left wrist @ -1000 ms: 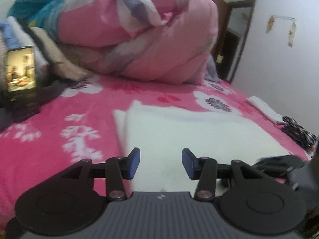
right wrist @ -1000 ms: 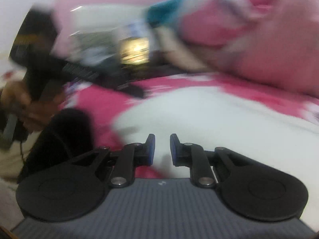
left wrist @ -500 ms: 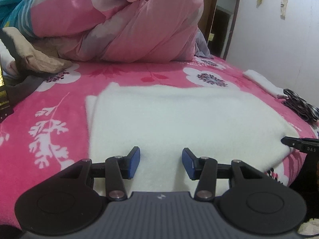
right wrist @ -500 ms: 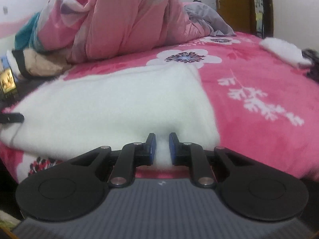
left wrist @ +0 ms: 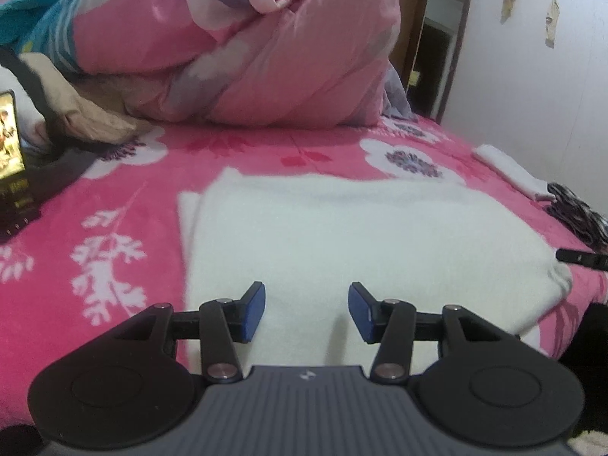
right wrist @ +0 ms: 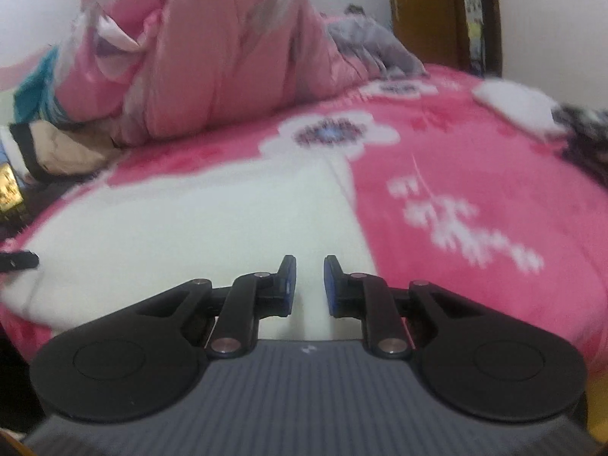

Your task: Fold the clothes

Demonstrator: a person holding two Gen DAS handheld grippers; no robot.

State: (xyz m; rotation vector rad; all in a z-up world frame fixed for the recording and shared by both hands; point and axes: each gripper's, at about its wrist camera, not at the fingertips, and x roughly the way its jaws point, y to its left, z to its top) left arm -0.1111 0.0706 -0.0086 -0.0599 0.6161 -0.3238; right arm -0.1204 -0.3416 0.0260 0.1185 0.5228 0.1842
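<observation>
**Two grippers poised over a white fleece garment on a pink floral bed**

A bed covered by a bright pink blanket (left wrist: 266, 159) with white flower prints fills both wrist views. Beyond both grippers, at the far end of the bed, a bulky pink quilt (left wrist: 266, 49) is heaped up, with a teal cloth (left wrist: 34, 19) and a beige cloth (left wrist: 79, 114) to its left.

Spread flat on the blanket, directly ahead of and beneath both tools, lies the white fleece garment (left wrist: 361, 235); it is folded over, with a second layer showing along its left edge.

The left gripper (left wrist: 307, 309) hangs over the near edge of the garment, its blue-padded jaws spread wide with nothing between them. Far to its right, the black tip of the other tool pokes in at the garment's right corner.

The right gripper (right wrist: 307, 285) sits above the garment's near right part, close to its right edge; its jaws are only narrowly apart, with white fabric visible through the slim gap and nothing gripped.

To the right of the tools, near the bed's far side, lie a small folded white cloth (left wrist: 509, 171) and a dark patterned item (left wrist: 577, 216). Far left of the left gripper, a lit phone screen (left wrist: 9, 136) stands propped up. The right view is slightly blurred.
</observation>
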